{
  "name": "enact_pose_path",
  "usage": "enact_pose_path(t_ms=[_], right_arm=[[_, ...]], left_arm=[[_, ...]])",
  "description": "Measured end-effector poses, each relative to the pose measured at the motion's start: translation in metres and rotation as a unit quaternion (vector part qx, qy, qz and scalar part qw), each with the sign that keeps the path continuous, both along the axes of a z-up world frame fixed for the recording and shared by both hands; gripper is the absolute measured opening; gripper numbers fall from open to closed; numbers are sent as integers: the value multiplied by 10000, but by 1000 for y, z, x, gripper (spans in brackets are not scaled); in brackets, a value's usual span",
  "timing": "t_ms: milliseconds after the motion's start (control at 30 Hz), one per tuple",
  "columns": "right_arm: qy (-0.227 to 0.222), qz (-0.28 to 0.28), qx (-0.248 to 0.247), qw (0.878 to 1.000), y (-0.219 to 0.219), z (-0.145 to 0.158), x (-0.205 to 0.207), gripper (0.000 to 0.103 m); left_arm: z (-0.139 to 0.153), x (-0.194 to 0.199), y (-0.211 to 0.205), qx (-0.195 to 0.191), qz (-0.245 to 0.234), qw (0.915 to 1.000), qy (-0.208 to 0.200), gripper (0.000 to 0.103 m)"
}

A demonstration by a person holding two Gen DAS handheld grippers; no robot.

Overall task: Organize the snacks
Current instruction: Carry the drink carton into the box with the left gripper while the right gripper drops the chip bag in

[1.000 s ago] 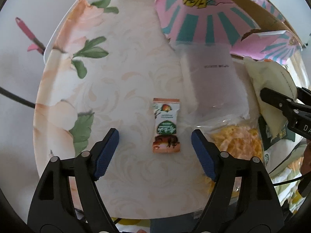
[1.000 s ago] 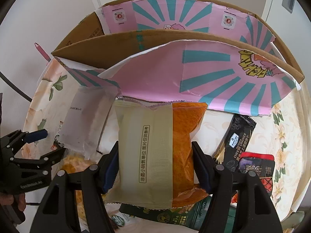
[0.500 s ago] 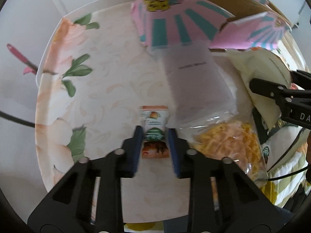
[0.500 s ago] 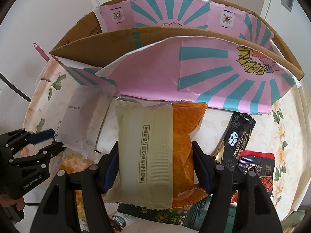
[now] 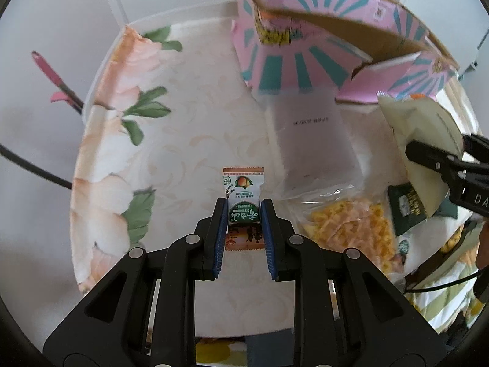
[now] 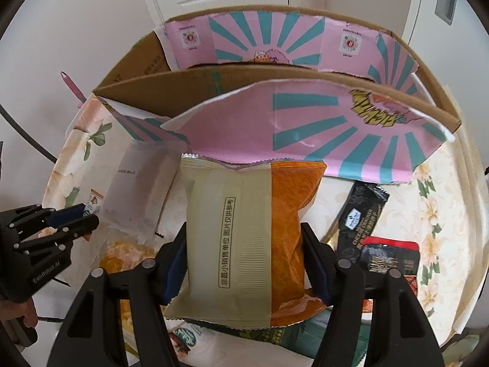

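While most of the snacks lie loose on the flowered table [image 5: 183, 116], my left gripper [image 5: 244, 214] has its jaws drawn narrow onto the small peach sachet [image 5: 243, 197] at lower centre of the left wrist view, pads pressing both long edges. To its right sit a frosted white packet [image 5: 308, 140] and a clear bag of yellow crisps [image 5: 351, 229]; the pink-and-teal carton [image 5: 293, 61] stands at upper right, its near flap hanging over the packet's top. To the left, bare table runs out to the rounded edge, so I judge there is free room that way, while the path to the carton passes over the packet. In the right wrist view, my right gripper [image 6: 244, 263] clasps the cream-and-orange bag [image 6: 244, 232] at centre frame, jaws half wide against its sides, its top edge just under the carton's front flap. A black cracker stick [image 6: 360, 214] and a red-edged packet [image 6: 388, 253] lie at right, green packs at the bottom. I cannot see inside the carton, so as far as shows, most sorting remains.
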State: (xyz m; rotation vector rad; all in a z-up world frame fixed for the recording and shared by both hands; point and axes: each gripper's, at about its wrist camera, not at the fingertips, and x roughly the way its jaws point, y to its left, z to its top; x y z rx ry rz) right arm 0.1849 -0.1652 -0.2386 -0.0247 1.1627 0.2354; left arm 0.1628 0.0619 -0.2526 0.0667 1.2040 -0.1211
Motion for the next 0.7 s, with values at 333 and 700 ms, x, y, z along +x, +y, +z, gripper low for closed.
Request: enact_pose_path(t_ms=[333, 700], right_arm=[[-411, 179, 150, 9989, -25, 47, -20, 62], [-1279, 440, 271, 9904, -77, 126, -7, 62]], left_arm=[[80, -17, -18, -358, 475, 9951, -791, 20], [139, 31, -64, -777, 452, 9852, -1459, 20]])
